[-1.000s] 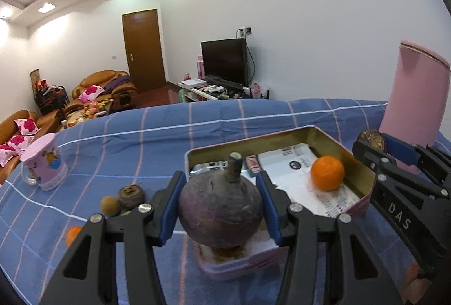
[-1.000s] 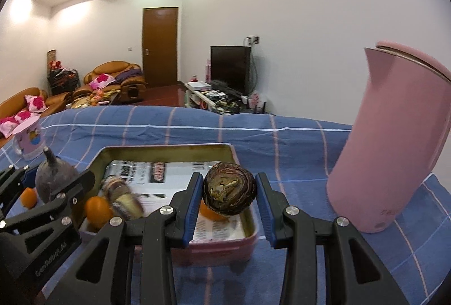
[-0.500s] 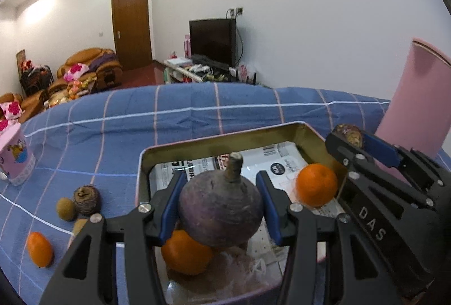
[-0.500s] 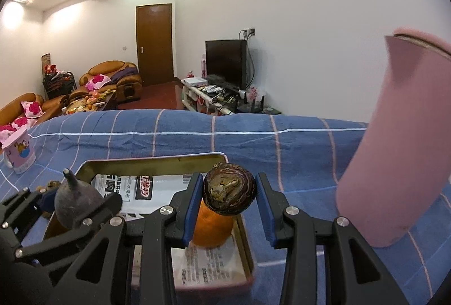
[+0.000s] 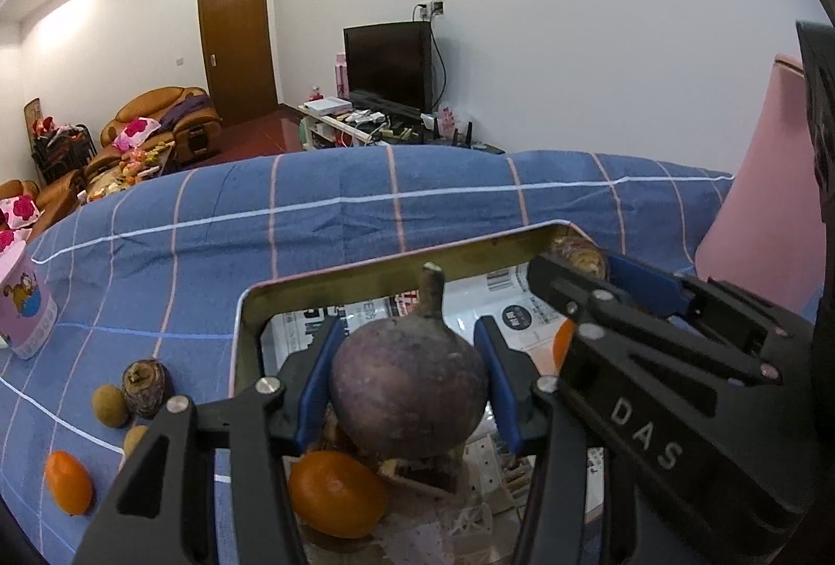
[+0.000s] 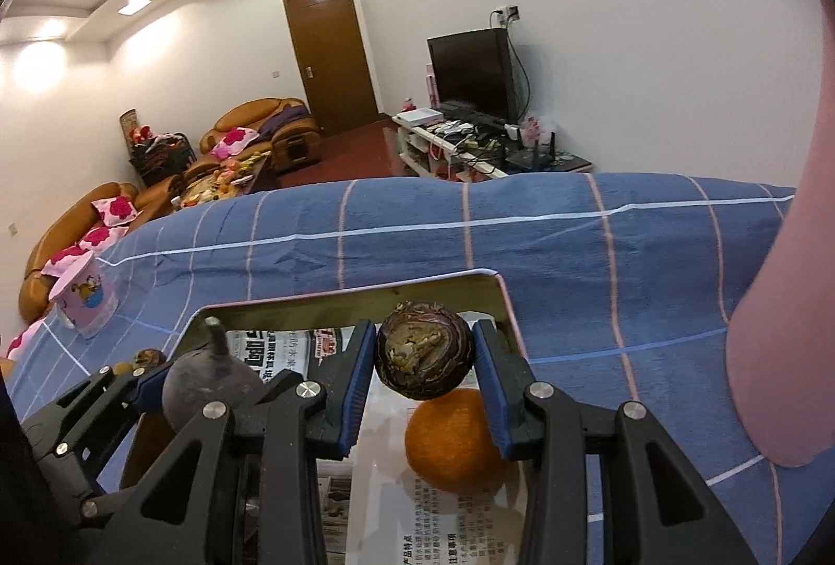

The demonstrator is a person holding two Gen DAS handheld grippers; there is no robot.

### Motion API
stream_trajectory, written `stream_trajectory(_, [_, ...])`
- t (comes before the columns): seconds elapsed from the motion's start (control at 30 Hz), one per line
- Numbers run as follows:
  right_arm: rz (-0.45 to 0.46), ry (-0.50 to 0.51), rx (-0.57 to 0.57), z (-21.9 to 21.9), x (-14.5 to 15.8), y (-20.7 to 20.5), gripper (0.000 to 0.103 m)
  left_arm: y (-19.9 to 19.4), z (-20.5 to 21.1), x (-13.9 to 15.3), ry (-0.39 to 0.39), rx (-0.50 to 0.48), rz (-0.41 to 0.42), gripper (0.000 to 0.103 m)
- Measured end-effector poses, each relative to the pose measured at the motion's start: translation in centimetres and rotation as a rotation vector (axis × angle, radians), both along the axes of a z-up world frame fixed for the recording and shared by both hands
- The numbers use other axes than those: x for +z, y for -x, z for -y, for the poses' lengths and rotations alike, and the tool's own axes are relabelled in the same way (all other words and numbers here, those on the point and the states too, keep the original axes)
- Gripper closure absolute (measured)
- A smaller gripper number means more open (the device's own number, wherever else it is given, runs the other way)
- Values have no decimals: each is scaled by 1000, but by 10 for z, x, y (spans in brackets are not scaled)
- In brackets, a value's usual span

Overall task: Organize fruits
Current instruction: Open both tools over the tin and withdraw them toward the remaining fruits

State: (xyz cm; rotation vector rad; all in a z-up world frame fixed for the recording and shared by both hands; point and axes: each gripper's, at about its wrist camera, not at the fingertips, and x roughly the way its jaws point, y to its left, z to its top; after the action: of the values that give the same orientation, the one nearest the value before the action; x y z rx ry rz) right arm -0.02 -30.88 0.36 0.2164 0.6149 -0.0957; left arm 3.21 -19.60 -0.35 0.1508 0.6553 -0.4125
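Note:
My left gripper (image 5: pixel 409 390) is shut on a dark purple mangosteen with a stem (image 5: pixel 409 387) and holds it above the paper-lined metal tin (image 5: pixel 365 275). An orange (image 5: pixel 336 492) lies in the tin below it. My right gripper (image 6: pixel 424 374) is shut on a brown wrinkled passion fruit (image 6: pixel 425 356) above the tin's right part (image 6: pixel 365 298), over another orange (image 6: pixel 451 439). The right gripper also shows in the left wrist view (image 5: pixel 582 259), and the left gripper in the right wrist view (image 6: pixel 209 390).
On the blue checked cloth left of the tin lie a brown fruit (image 5: pixel 143 387), two small green-brown fruits (image 5: pixel 109 405) and an orange (image 5: pixel 68 481). A pink mug (image 5: pixel 23 304) stands far left. A tall pink kettle (image 6: pixel 783 251) stands at the right.
Both grippers have moved forward over the tin with their fruits still held. The tin now lies directly under them, and the kettle is closer at the right.

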Motion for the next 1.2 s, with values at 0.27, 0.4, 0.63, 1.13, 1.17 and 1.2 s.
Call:
stream_trajectory(0.27, [70,-44,-19,5,7,14,41,14,-3,8,7,10,81,6])
stream_trajectory(0.4, [132,11,-108,5,17,30,26,30,-8,17,40,-16,166,0])
stream_trajectory(0.63, [249,98,-220,6,29,53,24,39,-10,21,31,-2,209,0])
stream_trajectory(1.13, [252,182,-263,-10,24,70,23,49,-25,23,-5,62,266,0])
stream_trajectory(1.17, [247,173,-262,-10,24,71,23,51,-26,23,-6,61,267,0])
stream_trajectory(1.2, [243,165,-262,-9,24,72,23,52,-28,23,-6,59,266,0])
